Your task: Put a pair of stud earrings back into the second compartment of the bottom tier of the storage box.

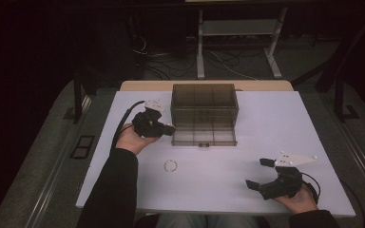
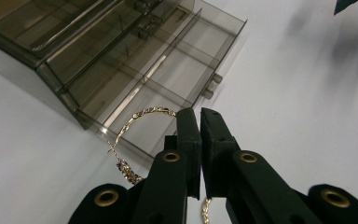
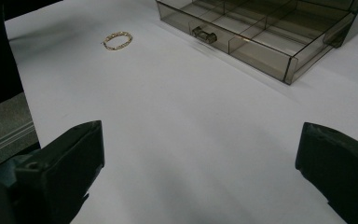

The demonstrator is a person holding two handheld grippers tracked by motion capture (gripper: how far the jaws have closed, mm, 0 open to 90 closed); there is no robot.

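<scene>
Gripping a gold hoop-like piece of jewellery (image 2: 142, 116) between nearly closed jaws, the left gripper (image 1: 167, 128) hovers at the left front corner of the smoky clear organiser box (image 1: 204, 102), whose bottom drawer (image 1: 204, 137) is pulled out toward the person. In the left gripper view the hoop arcs out to the left of the jaws, its ring standing roughly on edge, and the open drawer's divided compartments lie just ahead and below it (the nearest corner cell sits almost under the hoop). That is the relation the coming move likely turns on: the drawer lies forward of the jaws, so a short carry over the drawer wall should put the hoop above a cell before release.

A second gold ring of jewellery, a bracelet (image 1: 170, 165), lies flat on the white table (image 1: 266, 118), in front of the drawer and apart from it. It sits nearer the left hand (image 1: 134, 140) than the right gripper (image 1: 266, 173), which rests at the table's near right edge with its jaws spread wide and nothing between them, pointing roughly toward the bracelet across bare table.
</scene>
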